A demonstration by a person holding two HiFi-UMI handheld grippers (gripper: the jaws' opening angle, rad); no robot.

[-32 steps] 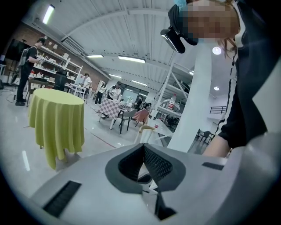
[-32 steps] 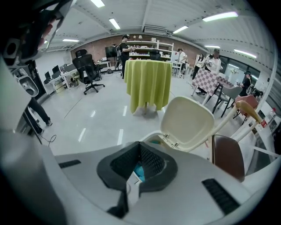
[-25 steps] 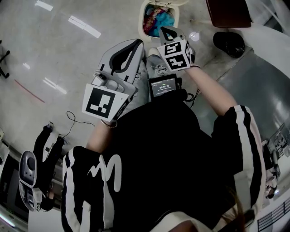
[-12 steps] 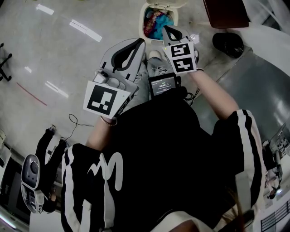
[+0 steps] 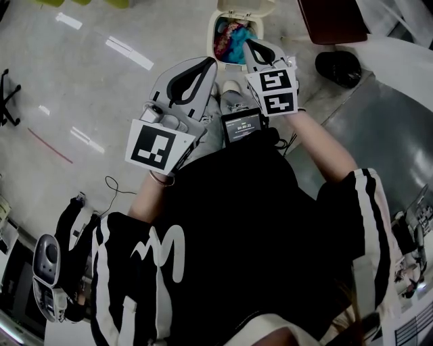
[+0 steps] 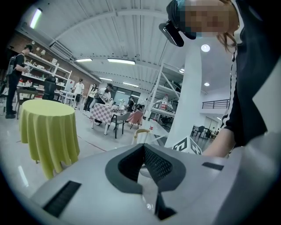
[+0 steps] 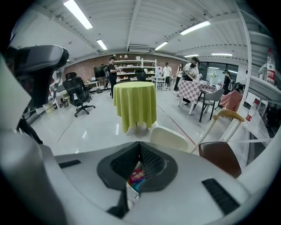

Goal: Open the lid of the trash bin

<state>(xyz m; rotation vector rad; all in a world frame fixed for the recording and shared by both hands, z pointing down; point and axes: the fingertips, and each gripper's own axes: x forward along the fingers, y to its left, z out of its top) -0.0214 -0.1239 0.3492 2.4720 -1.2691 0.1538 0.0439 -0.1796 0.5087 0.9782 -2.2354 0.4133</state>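
– Polished pale floor [image 5: 101,74] underfoot, and at the far end sits the trash bin [image 5: 211,32], its lid [image 5: 241,5] already tipped up and back, bright rubbish [image 5: 233,32] showing inside.

– So the job looks done. Where's the danger?

– Right gripper [image 5: 250,46]. It hangs just beside the bin's near right rim, jaws pressed together at the tips with nothing pinched between them. One careless swing forward could clip the rim or that upright lid.

– And the lid drops shut?

– That's my worry. It appears to lean back on its hinge, and I can't tell what holds it there. A nudge might also shove or tip the whole bin, since it looks light.

– And the left gripper [image 5: 203,64]?

– Nearer and to the left, clear of the bin, jaws closed and empty. No threat unless it drifts farther out.
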